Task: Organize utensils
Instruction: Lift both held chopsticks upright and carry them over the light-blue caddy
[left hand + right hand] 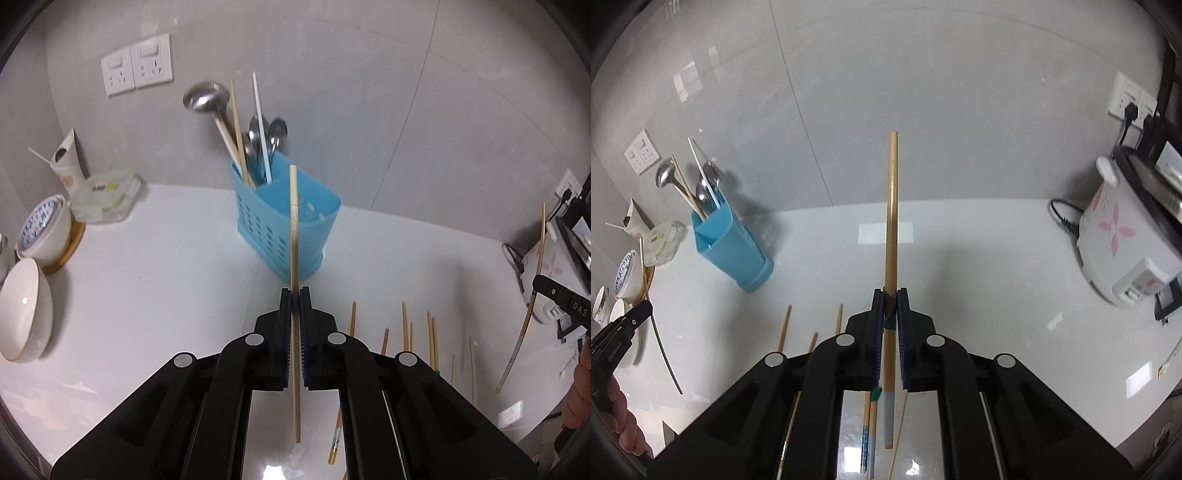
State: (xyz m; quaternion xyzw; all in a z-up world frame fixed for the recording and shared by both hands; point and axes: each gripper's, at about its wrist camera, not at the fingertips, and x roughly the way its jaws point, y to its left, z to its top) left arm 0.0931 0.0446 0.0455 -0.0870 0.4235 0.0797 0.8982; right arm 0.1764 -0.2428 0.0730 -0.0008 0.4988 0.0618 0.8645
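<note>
My left gripper [294, 295] is clamped tight on a pale chopstick [293, 229], which stands up in front of the blue utensil holder [284, 225] at the far side of the white counter [147, 295]. My right gripper [891, 297] pinches a darker bamboo chopstick [892, 206] the same way. More chopsticks [406, 328] lie loose on the counter near me, to the right.
</note>
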